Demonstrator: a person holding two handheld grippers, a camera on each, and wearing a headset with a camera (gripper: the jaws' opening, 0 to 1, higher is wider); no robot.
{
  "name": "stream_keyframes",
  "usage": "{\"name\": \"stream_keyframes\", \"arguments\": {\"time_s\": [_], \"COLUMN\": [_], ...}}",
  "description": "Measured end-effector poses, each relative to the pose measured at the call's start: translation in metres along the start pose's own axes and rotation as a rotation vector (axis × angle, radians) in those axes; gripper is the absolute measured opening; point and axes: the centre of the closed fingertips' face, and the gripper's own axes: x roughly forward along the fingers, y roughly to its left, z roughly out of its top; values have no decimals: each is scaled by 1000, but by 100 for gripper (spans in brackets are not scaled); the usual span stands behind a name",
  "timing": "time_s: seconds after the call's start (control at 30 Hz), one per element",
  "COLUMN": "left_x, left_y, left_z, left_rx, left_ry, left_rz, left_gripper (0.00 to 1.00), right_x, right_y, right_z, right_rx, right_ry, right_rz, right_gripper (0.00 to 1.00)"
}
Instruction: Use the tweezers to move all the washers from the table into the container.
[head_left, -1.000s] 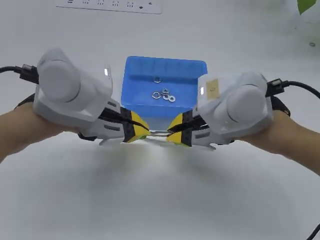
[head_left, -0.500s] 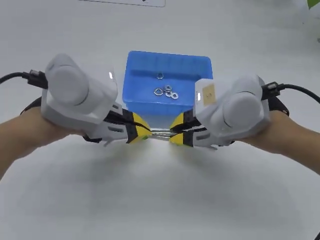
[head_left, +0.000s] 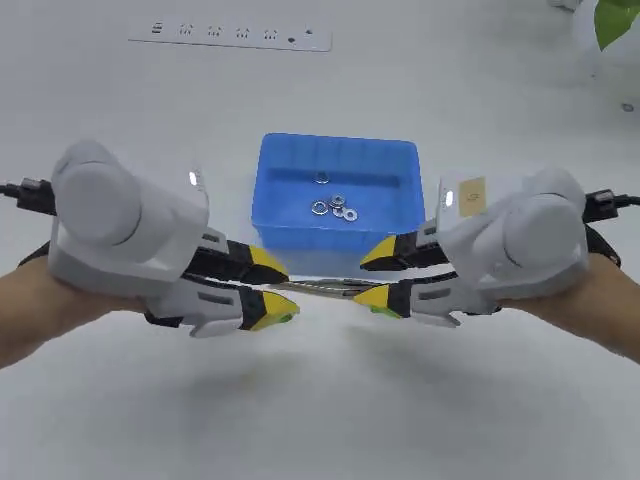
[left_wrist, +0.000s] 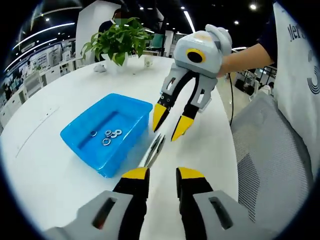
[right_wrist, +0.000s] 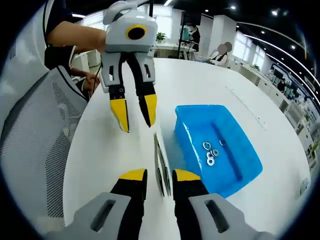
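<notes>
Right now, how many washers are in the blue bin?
4 clearly: one washer lies alone toward the far wall of the container, and three sit in a cluster mid-floor. The tight cluster may hide a fifth.

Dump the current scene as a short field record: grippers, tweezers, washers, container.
left gripper: open, holding nothing
right gripper: open, holding nothing
tweezers: lying on the table between the two grippers, on the near side of the container
container: blue, open-topped
washers: about five, on the container floor
</notes>
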Motion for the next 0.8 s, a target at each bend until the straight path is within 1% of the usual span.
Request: {"name": "stream_keyframes", "arguments": {"time_s": [0.03, 0.07, 0.1, 0.13, 0.17, 0.2, 0.23, 0.27, 0.3, 0.37, 0.4, 0.43, 0.47, 0.5, 0.53, 0.57, 0.63, 0.67, 0.73, 0.8], "left_x": [-4, -11, -16, -22, -26, -33, -37, -41, -45, -49, -53, -55, -57, -59, -60, -61, -65, -66, -69, -71], "left_y": [-3, -9, -11, -14, -14, -15, -16, -15, -14, -12, -12, -12, -12, -12, -12, -13, -13, -14, -16, -17], "left_z": [-1, -3, -3, -2, 2, 7, 9, 11, 13, 16, 18, 21, 25, 28, 30, 34, 42, 43, 49, 50], "left_rx": [15, 8, 3, -28, -40, -30, -24, -22, -24, -33, -27, -29, -34, -36, -39, -39, 2, -1, 8, 21], "left_ry": [-2, -1, -5, -23, -48, -71, -72, -76, -69, -68, -69, -76, -81, -83, -84, -89, -115, -116, -130, -127], "left_rz": [4, 4, 9, 19, 33, 46, 56, 67, 79, 94, 98, 103, 106, 108, 111, 116, 138, 143, 150, 153], "left_gripper": [35, 37, 40, 44, 48, 54, 57, 60, 63, 72, 73, 73, 74, 76, 79, 83, 85, 86, 89, 89], "right_x": [-8, -21, -25, -36, -46, -52, -59, -63, -67, -71, -71, -71, -70, -69, -68, -67, -66, -65, -64, -65], "right_y": [1, 2, 2, 2, 1, 2, 2, 0, 2, 12, 14, 19, 26, 35, 38, 43, 46, 46, 42, 38], "right_z": [-2, -3, -3, -2, -4, -6, -4, -1, 9, 17, 19, 22, 23, 25, 25, 28, 30, 32, 34, 34], "right_rx": [9, 43, 56, 103, 165, 205, 249, 249, 254, 285, 264, 212, 120, 81, 69, 59, 45, 37, 21, 7], "right_ry": [-4, -19, -30, -54, -55, -47, -50, -71, -120, -150, -149, -152, -141, -132, -127, -133, -132, -133, -130, -119], "right_rz": [-4, -16, -22, -40, -61, -66, -83, -101, -95, -55, -52, -37, -13, 10, 20, 29, 35, 30, 2, -21], "right_gripper": [27, 27, 27, 28, 30, 34, 37, 40, 43, 50, 53, 55, 57, 61, 63, 64, 67, 69, 75, 77]}}
